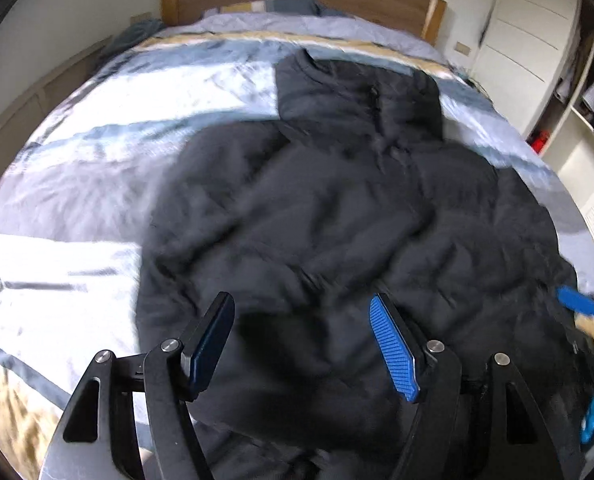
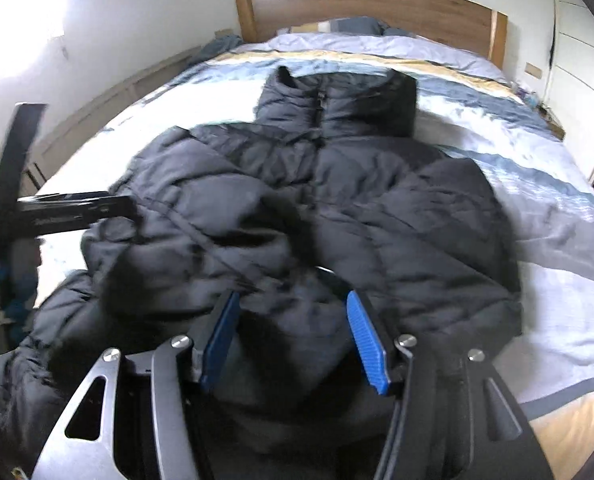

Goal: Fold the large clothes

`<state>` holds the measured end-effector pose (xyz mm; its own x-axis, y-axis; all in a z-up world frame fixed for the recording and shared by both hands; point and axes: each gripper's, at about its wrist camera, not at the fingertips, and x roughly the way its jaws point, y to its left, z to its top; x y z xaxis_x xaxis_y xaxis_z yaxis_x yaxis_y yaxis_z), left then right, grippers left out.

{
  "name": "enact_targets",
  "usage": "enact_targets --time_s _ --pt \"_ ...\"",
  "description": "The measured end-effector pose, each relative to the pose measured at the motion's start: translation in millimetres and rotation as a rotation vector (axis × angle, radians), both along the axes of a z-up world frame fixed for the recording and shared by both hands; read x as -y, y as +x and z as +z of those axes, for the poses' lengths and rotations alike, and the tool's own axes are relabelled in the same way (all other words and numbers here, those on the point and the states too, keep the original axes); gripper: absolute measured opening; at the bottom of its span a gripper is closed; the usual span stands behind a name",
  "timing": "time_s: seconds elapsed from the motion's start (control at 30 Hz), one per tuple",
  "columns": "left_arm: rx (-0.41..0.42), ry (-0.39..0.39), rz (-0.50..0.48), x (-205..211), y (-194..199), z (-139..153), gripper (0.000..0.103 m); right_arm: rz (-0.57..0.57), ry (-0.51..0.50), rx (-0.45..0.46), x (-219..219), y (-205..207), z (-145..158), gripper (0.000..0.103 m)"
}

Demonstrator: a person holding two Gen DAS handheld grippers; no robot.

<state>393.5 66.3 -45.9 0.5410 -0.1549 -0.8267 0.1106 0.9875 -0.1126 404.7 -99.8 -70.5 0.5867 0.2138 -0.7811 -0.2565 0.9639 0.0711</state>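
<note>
Jacket (image 1: 317, 220), black puffer: lay flat mid-frame on bed (image 1: 77, 184), hood toward upper frame, spread for folding. Left gripper (image 1: 301, 312) & right gripper (image 2: 293, 308): fingers wide, nothing held, low over hem, prob. ready to grab.

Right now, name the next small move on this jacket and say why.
Probably lower the right gripper and close it on the jacket hem. Both grippers' jaws stand open and hold nothing, the left gripper too, and the jacket lies spread, unfolded, on the bed.
</note>
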Motion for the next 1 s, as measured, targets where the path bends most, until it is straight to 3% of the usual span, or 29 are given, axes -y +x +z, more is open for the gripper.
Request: enact_targets --time_s 0.13,0.3,0.6,1.0 --pt "-0.009 0.1 -0.022 23 -13 -23 0.072 -0.026 0.032 -0.043 15 5 -23 0.055" --pt "-0.014 0.1 0.013 25 -16 -21 0.072 -0.032 0.026 -0.043 14 6 -26 0.055" --pt "0.107 0.15 0.021 40 -41 2 0.073 -0.096 0.045 0.049 42 -3 9 0.055" --pt "0.096 0.157 0.008 59 -27 -16 0.074 -0.161 0.058 -0.018 65 6 -33 0.055"
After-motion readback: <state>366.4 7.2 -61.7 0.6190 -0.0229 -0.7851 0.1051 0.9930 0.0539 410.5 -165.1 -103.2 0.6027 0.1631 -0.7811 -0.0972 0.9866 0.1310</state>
